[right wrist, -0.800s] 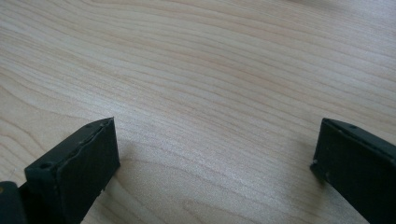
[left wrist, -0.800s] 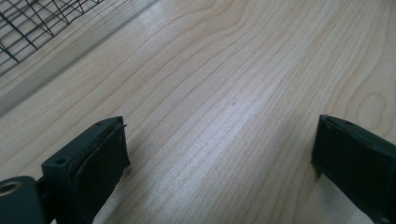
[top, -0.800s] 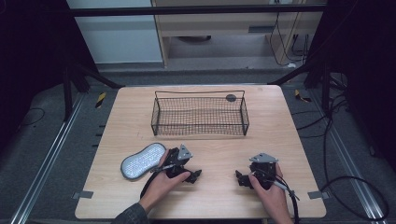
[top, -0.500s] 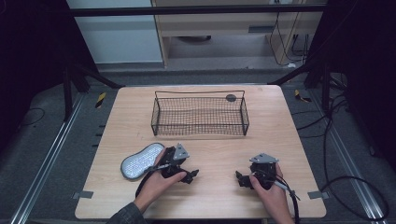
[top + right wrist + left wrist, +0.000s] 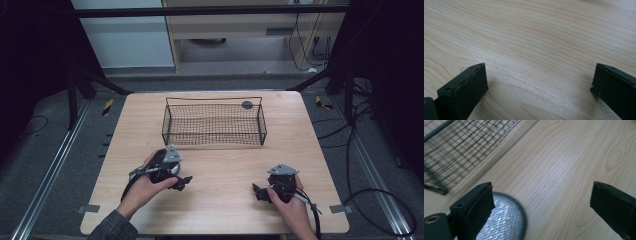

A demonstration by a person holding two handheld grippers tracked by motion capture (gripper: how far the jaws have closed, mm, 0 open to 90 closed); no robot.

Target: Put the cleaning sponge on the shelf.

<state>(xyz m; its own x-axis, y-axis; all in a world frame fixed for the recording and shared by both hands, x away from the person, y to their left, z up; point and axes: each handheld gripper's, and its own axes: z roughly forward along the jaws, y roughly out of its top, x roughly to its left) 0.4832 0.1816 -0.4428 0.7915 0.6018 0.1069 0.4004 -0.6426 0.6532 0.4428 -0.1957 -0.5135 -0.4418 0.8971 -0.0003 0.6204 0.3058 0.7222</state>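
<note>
Insole (image 5: 504,222), silvery-grey with a fine woven sheen and a dark rim, lies flat on the table (image 5: 225,210) beneath the left gripper (image 5: 541,205). In the left gripper view its rounded end shows at the bottom edge, partly behind that gripper's near jaw, with bare wood between the two jaws. The jaws stand wide apart and clamp nothing; neither pad is seen pressing on the insole. In the high view the left gripper (image 5: 184,181) is held in the person's left hand (image 5: 145,182) at the front left of the table, its jaws pointing toward the table's middle, and the hand and gripper cover the spot where the insole lies.

The right gripper (image 5: 256,191) sits in the person's right hand (image 5: 292,205) at the front right, well apart from the left one, its cable trailing off toward the table's near corner. In the right gripper view (image 5: 539,82) its jaws are likewise spread wide, with only plain wood grain between them.

A black wire basket (image 5: 214,124), rectangular and open-topped, stands toward the far half of the table, beyond both grippers; its mesh wall fills the upper left corner of the left gripper view (image 5: 456,147). A small dark round mark (image 5: 247,104) shows on the table just behind the basket's far rim
</note>
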